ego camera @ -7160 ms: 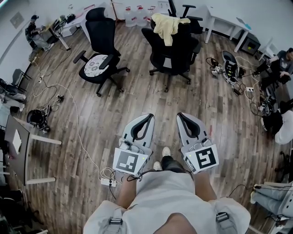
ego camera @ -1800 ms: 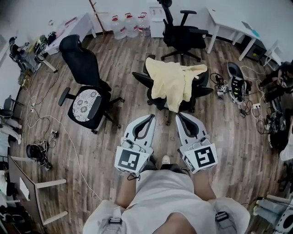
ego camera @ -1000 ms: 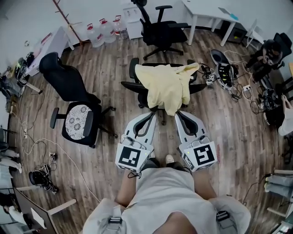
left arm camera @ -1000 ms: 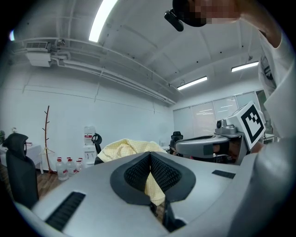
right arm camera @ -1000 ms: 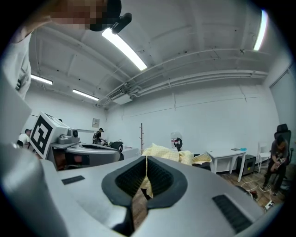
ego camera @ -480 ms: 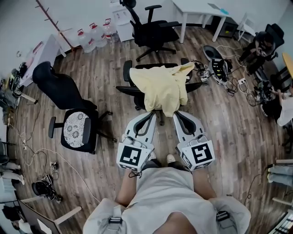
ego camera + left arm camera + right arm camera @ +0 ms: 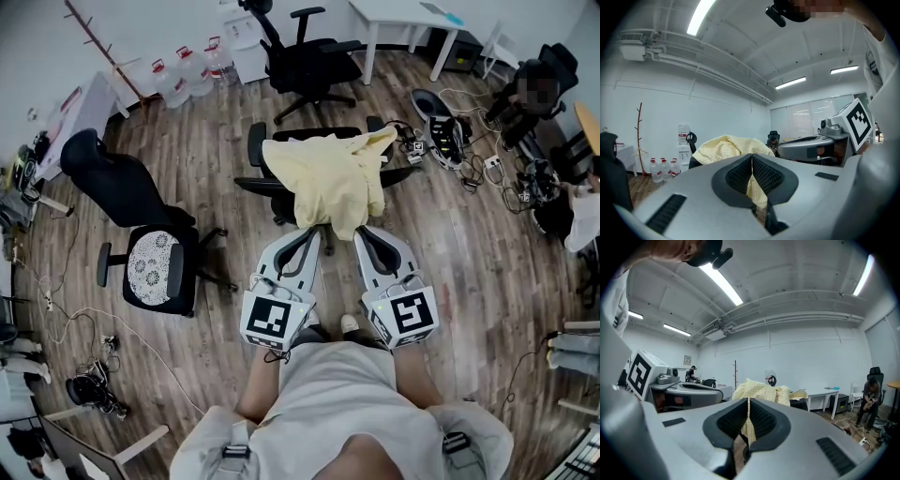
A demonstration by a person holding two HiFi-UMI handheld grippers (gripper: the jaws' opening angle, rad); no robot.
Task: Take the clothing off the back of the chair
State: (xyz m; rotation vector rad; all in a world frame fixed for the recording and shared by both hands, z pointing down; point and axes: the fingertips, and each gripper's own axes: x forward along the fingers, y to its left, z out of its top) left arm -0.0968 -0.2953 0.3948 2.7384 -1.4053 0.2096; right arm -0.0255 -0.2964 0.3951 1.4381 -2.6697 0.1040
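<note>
A pale yellow garment [image 7: 323, 183] hangs over the back of a black office chair [image 7: 323, 134], just ahead of both grippers. Its lower hem ends close in front of their tips, apart from them. My left gripper [image 7: 313, 234] is shut with nothing held, and my right gripper [image 7: 364, 232] beside it is also shut and holds nothing. In the left gripper view the garment [image 7: 724, 144] rises behind the closed left gripper [image 7: 752, 157]. In the right gripper view the garment [image 7: 759, 390] shows past the closed right gripper [image 7: 748, 401].
A second black chair with a patterned cushion [image 7: 150, 267] stands at the left, and a third chair [image 7: 305, 61] beyond. Water jugs [image 7: 183, 70] and a white desk [image 7: 403, 14] line the far wall. Cables and gear [image 7: 450, 141] and seated people [image 7: 534, 89] are at the right.
The person has walked up to the draped chair, which now sits right in front of the gripper tips. Both grippers stay shut and side by side.
</note>
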